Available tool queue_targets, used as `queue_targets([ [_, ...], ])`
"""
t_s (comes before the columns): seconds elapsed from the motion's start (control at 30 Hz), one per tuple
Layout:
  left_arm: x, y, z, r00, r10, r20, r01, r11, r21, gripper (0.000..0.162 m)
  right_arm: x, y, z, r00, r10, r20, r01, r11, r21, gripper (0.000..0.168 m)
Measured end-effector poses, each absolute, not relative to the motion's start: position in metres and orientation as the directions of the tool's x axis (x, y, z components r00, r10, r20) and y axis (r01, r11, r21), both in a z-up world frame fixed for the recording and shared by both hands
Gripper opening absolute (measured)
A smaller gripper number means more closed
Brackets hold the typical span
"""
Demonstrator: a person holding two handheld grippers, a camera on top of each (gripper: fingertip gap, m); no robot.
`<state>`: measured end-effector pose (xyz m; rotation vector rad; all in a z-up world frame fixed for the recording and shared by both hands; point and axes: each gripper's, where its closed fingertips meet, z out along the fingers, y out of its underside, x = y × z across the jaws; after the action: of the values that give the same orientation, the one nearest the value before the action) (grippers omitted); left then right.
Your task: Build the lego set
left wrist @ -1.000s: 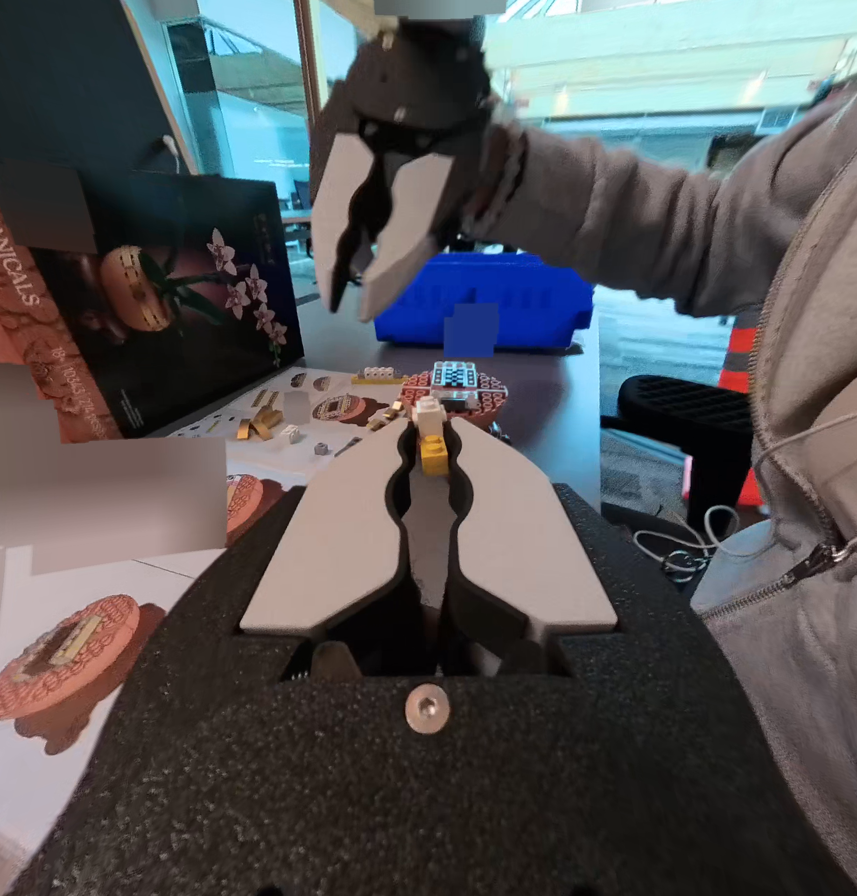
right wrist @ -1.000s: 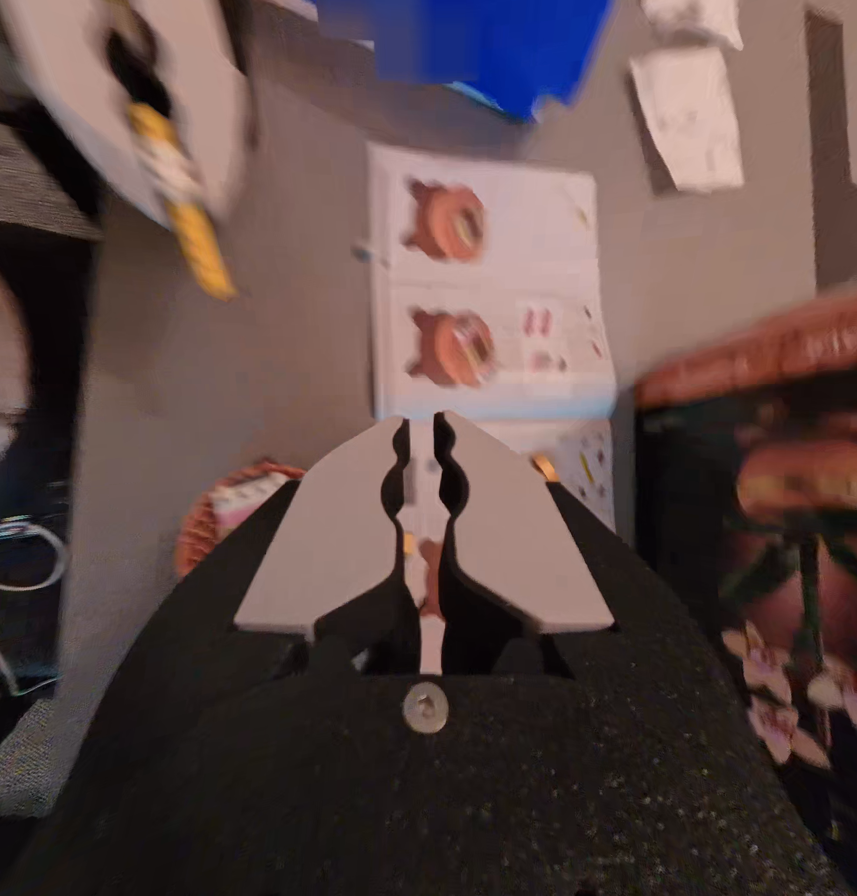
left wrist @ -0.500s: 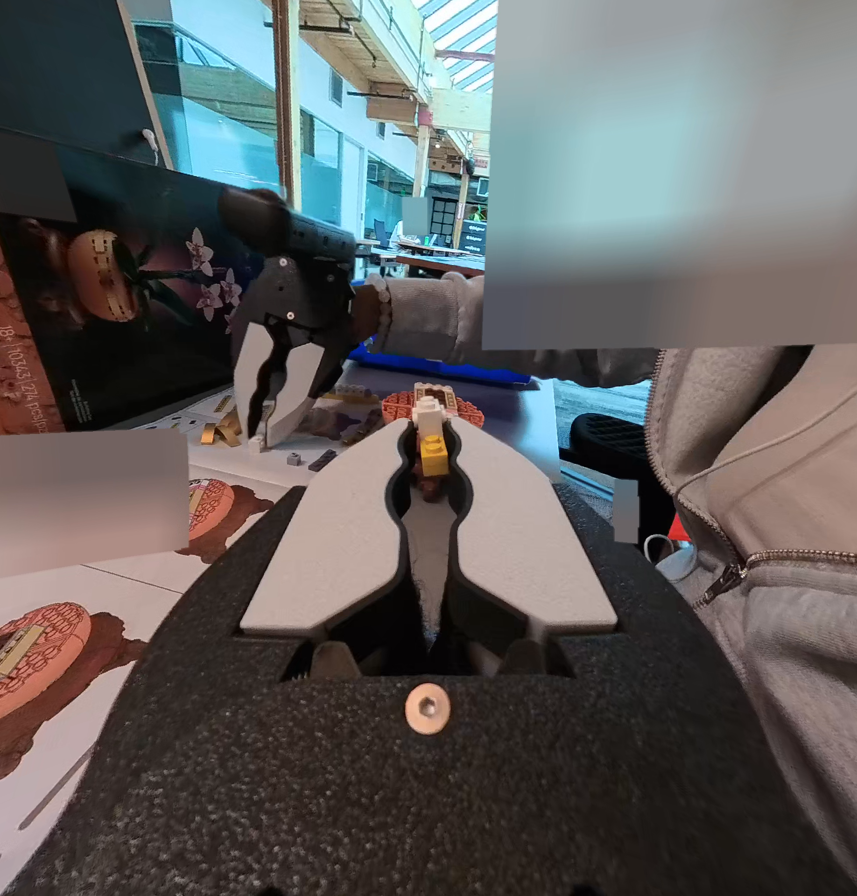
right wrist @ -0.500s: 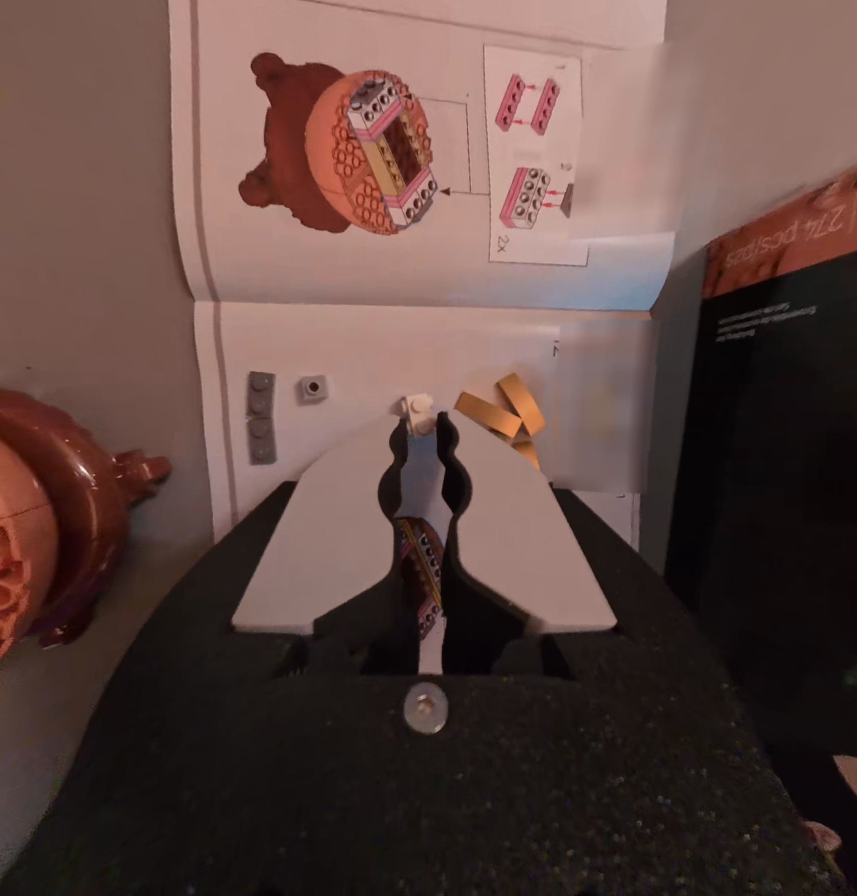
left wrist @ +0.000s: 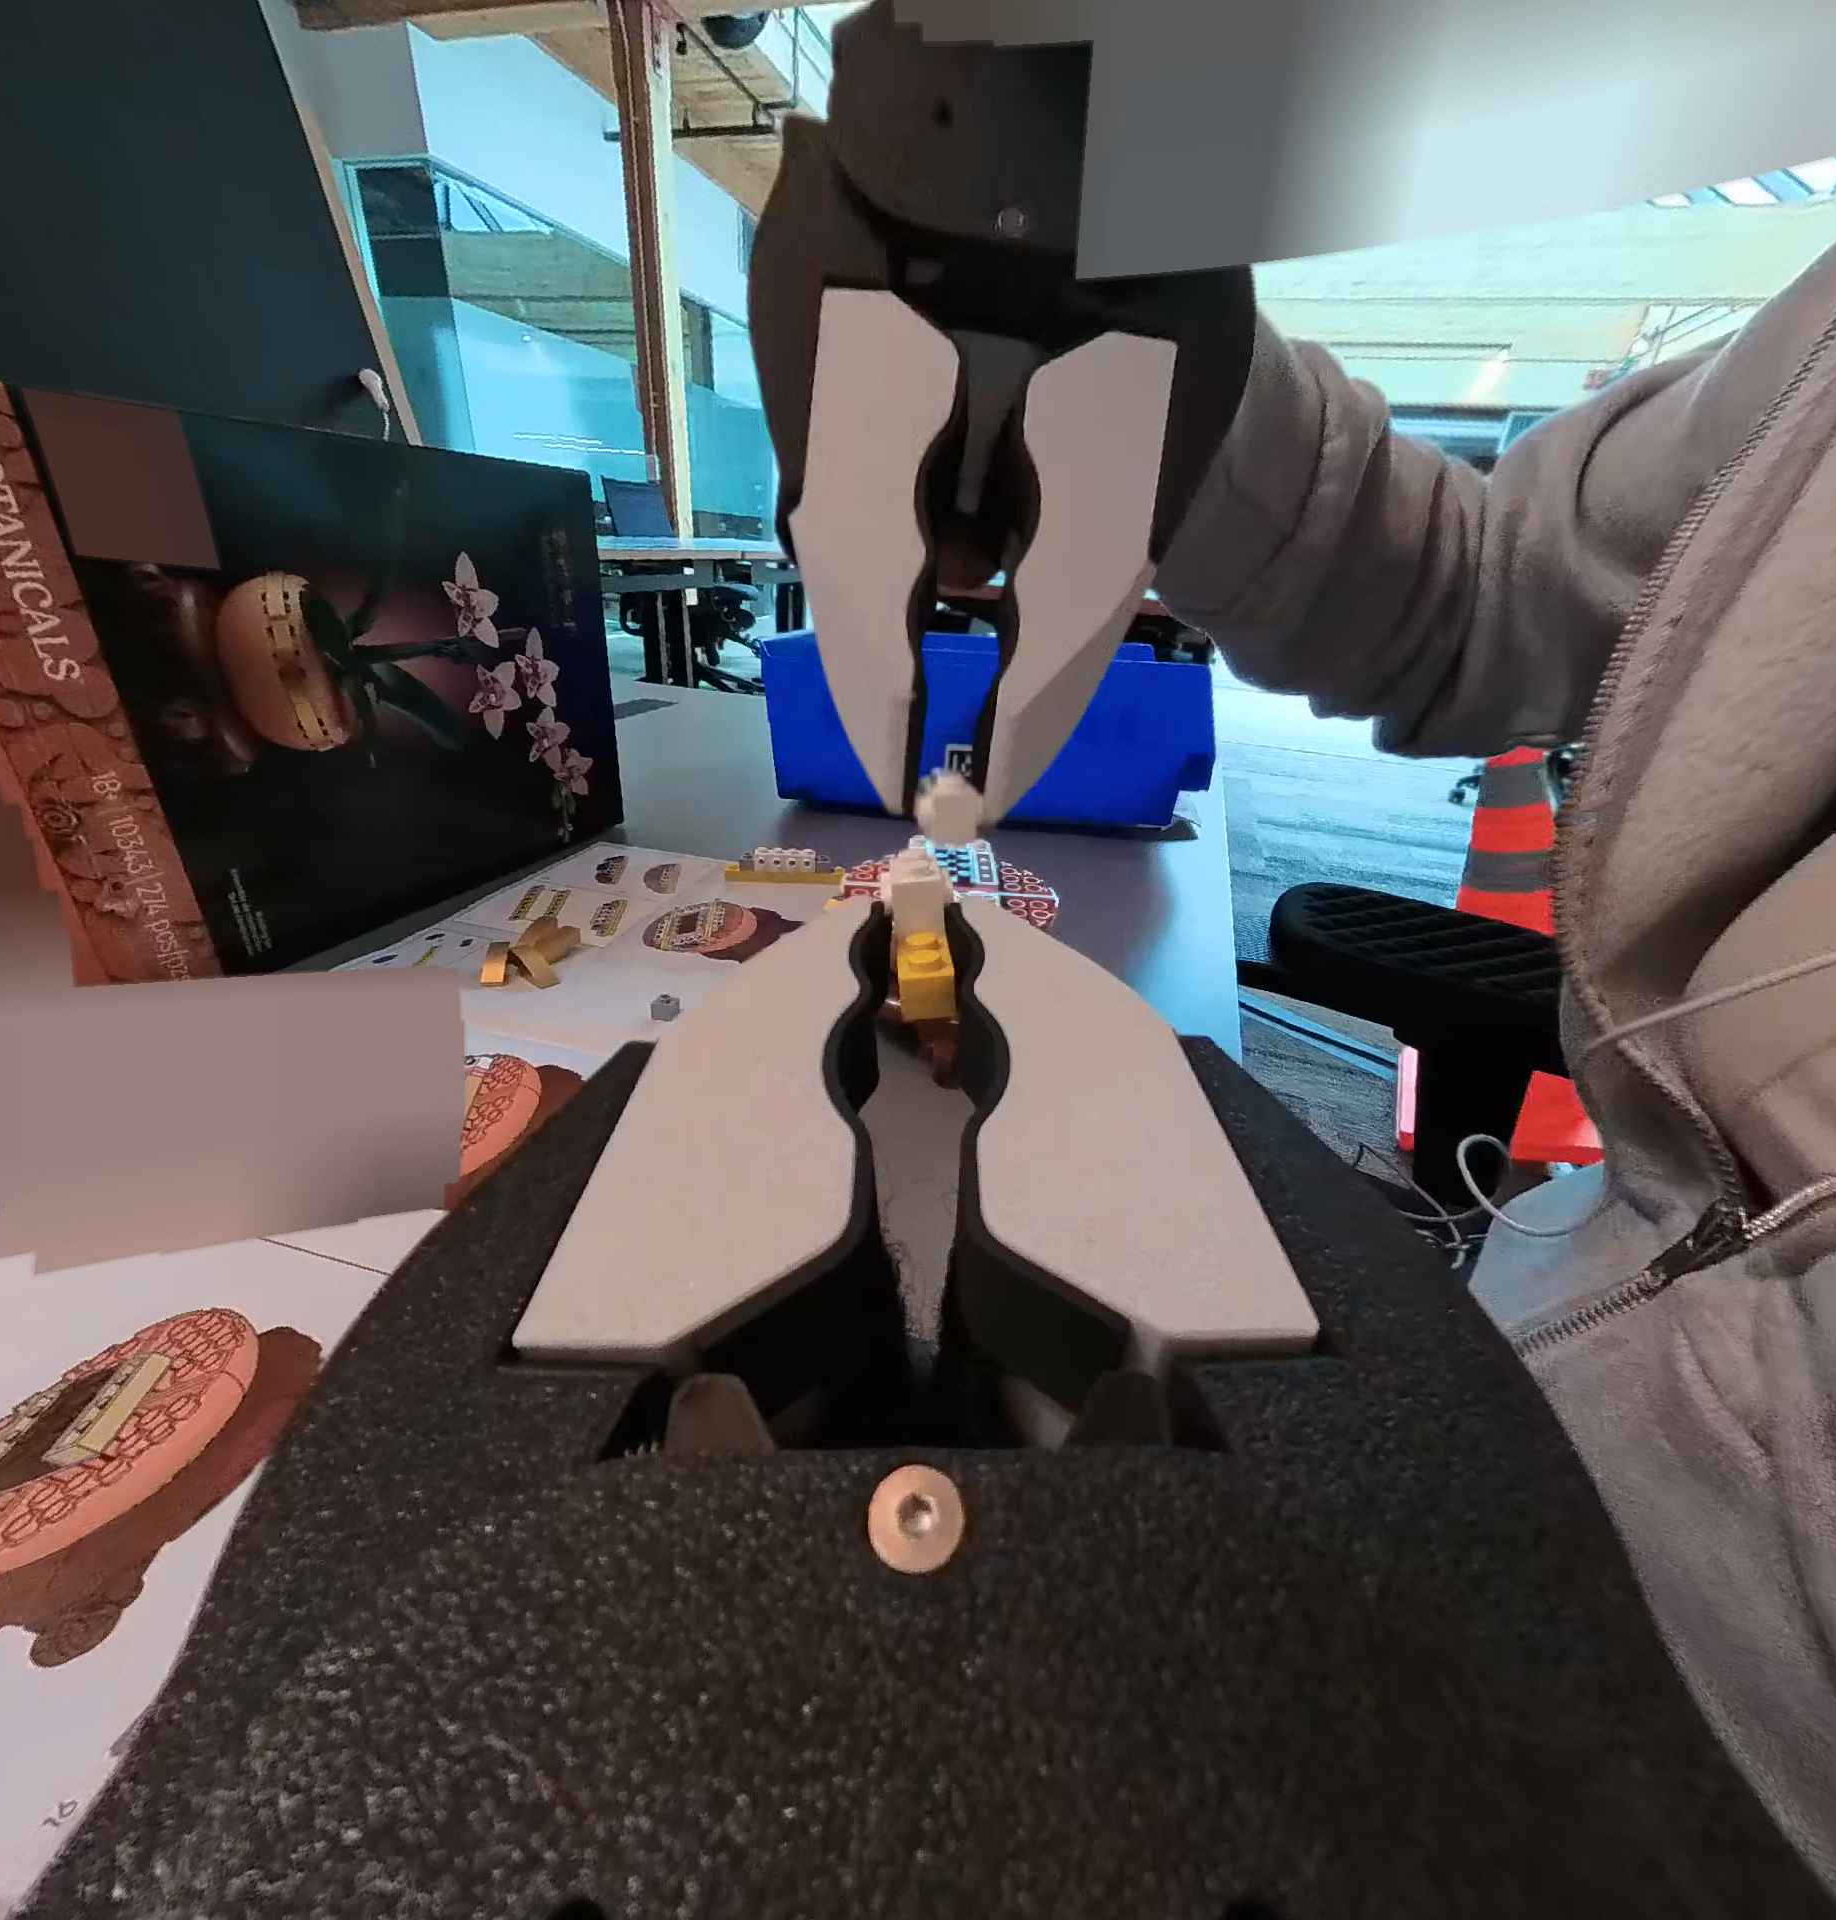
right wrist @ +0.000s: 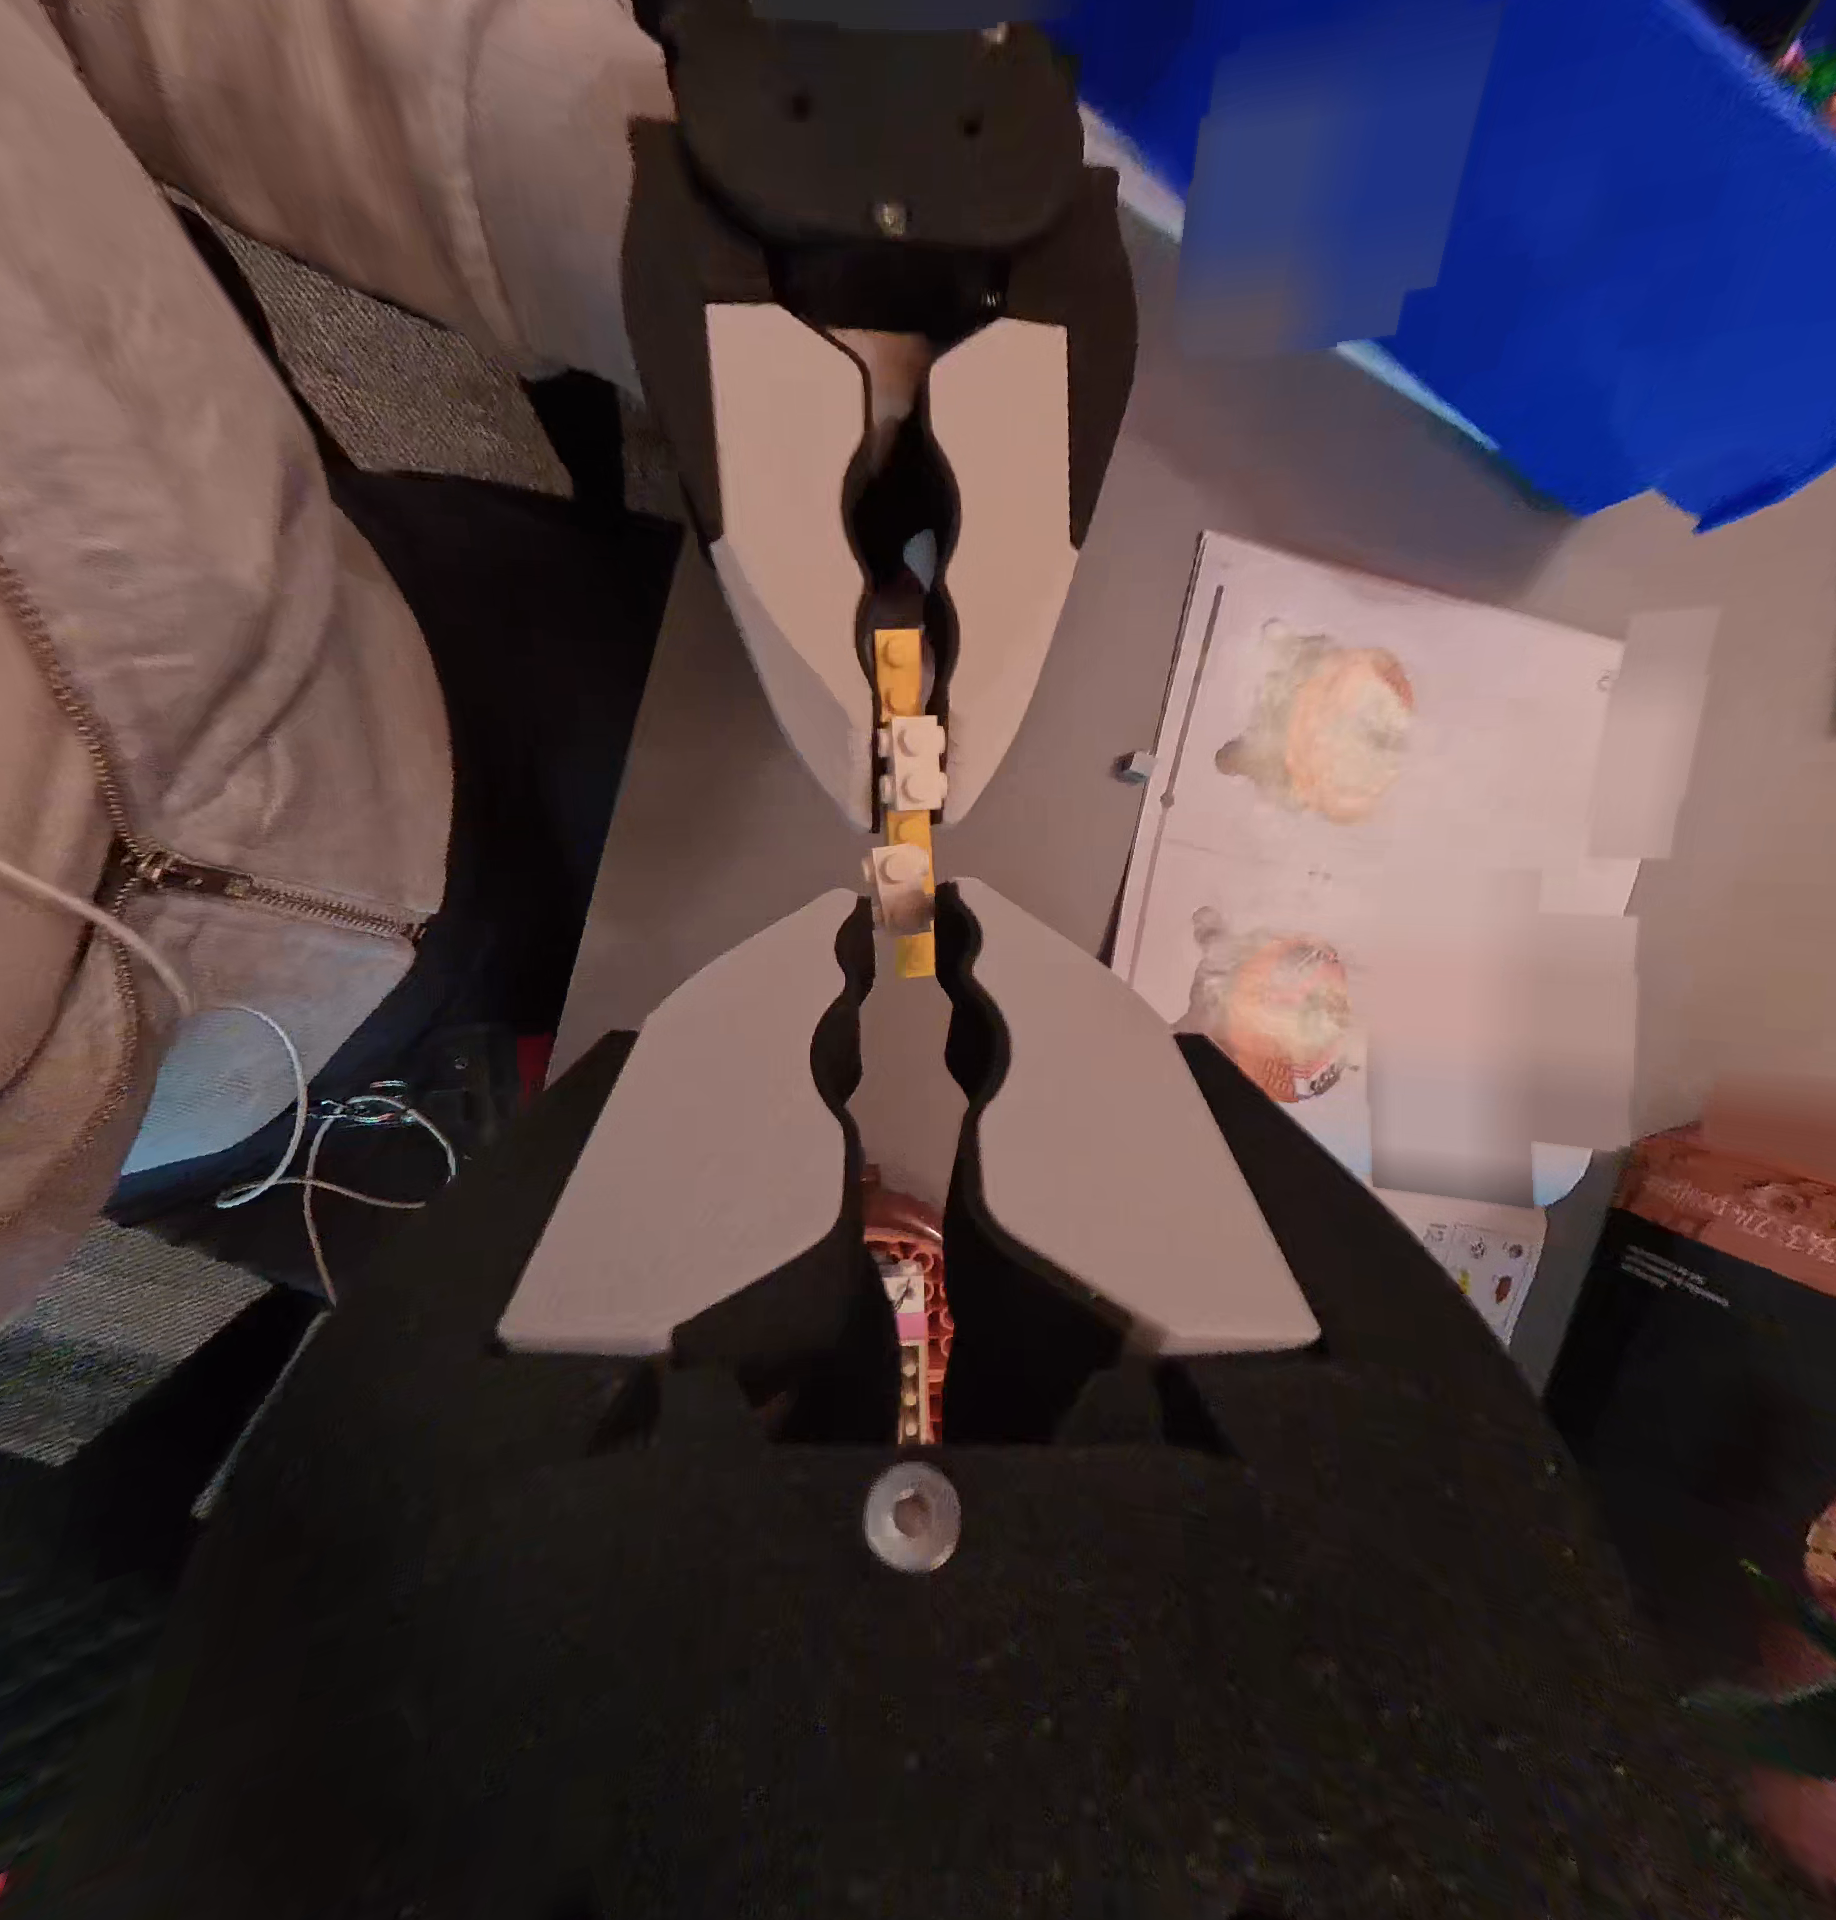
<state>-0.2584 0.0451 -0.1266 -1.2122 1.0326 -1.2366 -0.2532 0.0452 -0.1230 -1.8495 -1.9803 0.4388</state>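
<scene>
Grey table (left wrist: 685, 748), w/ blue bin (left wrist: 1122, 727), dark set box (left wrist: 301, 675), open instr. booklet (left wrist: 602, 935), round brick base (left wrist: 1007, 888)

To your left stood the dark set box (left wrist: 301, 665), with pale lettering and a line of numbers running sideways along its orange-brown edge strip; the right wrist view showed more small print on the box, too fine to read. The open instruction booklet (left wrist: 602, 914) carried tiny step marks, and the blue bin (left wrist: 1101, 727) bore a label hidden behind the gripper.
</scene>
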Motion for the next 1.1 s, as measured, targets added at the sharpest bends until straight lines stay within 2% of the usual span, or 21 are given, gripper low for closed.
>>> queue_targets([
  [0.43,-0.267,0.05,-0.118,0.069,-0.989,0.13,0.205,-0.113,-0.972,0.009,-0.268,0.052,-0.124,-0.013,1.0,0.016,0.894,0.019,-0.447,0.011],
  [0.63,-0.277,0.057,-0.107,0.052,-0.979,0.195,0.326,-0.168,-0.93,0.008,-0.28,0.059,-0.115,0.028,1.0,-0.014,0.844,-0.031,-0.536,0.011],
  [0.8,-0.287,0.059,-0.1,0.096,-0.988,0.118,0.378,-0.073,-0.923,0.007,-0.29,0.06,-0.109,0.019,0.999,0.049,0.824,0.012,-0.567,0.011],
  [0.9,-0.294,0.059,-0.091,0.081,-0.988,0.132,0.439,-0.083,-0.894,0.007,-0.298,0.06,-0.099,0.026,0.998,0.06,0.793,0.016,-0.609,0.011],
  [1.1,-0.298,0.06,-0.089,0.101,-0.987,0.127,0.45,-0.069,-0.89,0.007,-0.301,0.061,-0.099,0.04,0.996,0.074,0.802,0.013,-0.597,0.011],
])
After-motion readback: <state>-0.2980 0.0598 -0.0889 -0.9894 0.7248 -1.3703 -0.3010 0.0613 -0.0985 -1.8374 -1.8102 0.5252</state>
